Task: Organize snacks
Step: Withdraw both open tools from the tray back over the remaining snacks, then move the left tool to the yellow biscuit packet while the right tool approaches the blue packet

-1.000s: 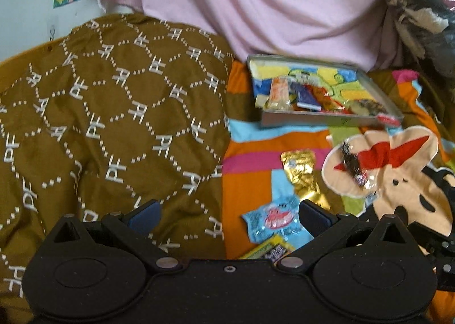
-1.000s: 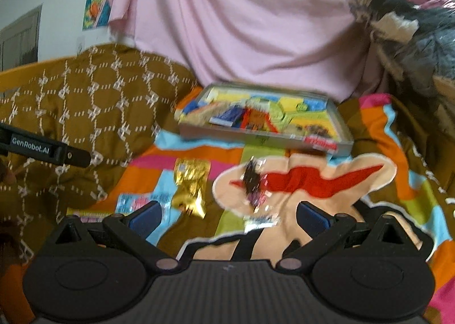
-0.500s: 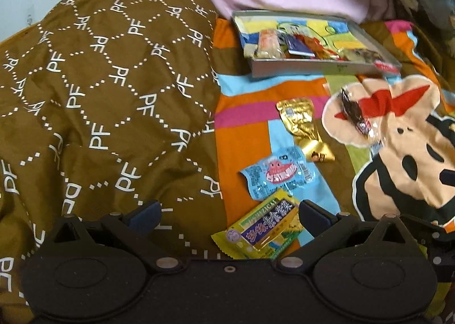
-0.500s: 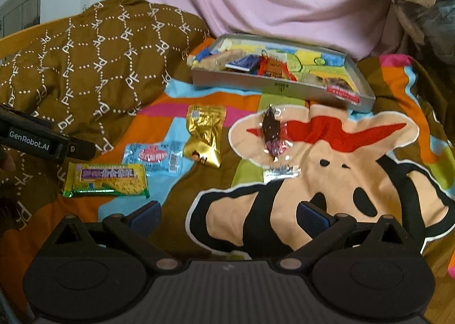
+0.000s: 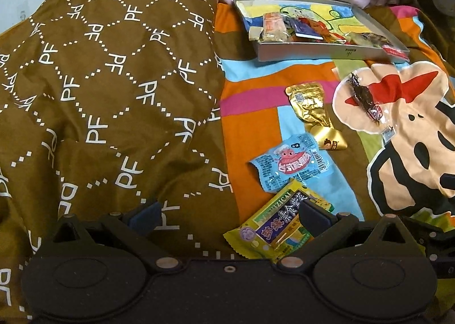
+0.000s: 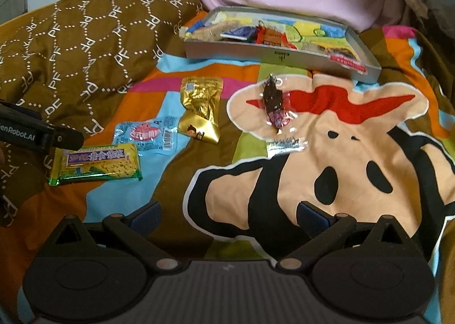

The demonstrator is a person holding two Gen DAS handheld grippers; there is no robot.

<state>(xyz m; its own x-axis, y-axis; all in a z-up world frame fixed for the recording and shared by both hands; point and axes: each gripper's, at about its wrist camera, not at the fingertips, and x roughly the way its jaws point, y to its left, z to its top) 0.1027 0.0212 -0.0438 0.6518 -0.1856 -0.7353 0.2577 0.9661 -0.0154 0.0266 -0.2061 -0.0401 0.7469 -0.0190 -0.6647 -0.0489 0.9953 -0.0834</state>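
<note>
Four loose: we count four packets on the bed outside the tray — yellow pack, blue pack, gold pack, dark candy.
Change: over the last second both cameras have dropped and pitched down; the yellow pack, barely in the left view before, now sits right at the left claw.
Left claw: released, jaws wide. Its right finger overlaps the yellow pack's near end in that view; contact we cannot tell.
Right claw: released, holding nothing, over the cartoon blanket, well short of the dark candy.
Right view: the left tool's tip is at the yellow pack's left end; blue pack just beyond it, gold pack next, tray at the far end, already holding several snacks.
Quilt: brown quilt borders the yellow pack on the left.
Meaning: we read this as the left approach onto the yellow pack, grasp not yet made.
Next: centre the jaws on the pack, close, carry it to the tray.
Risk: flat foil pack on soft bedding; the jaws may pinch fabric or slide off.
</note>
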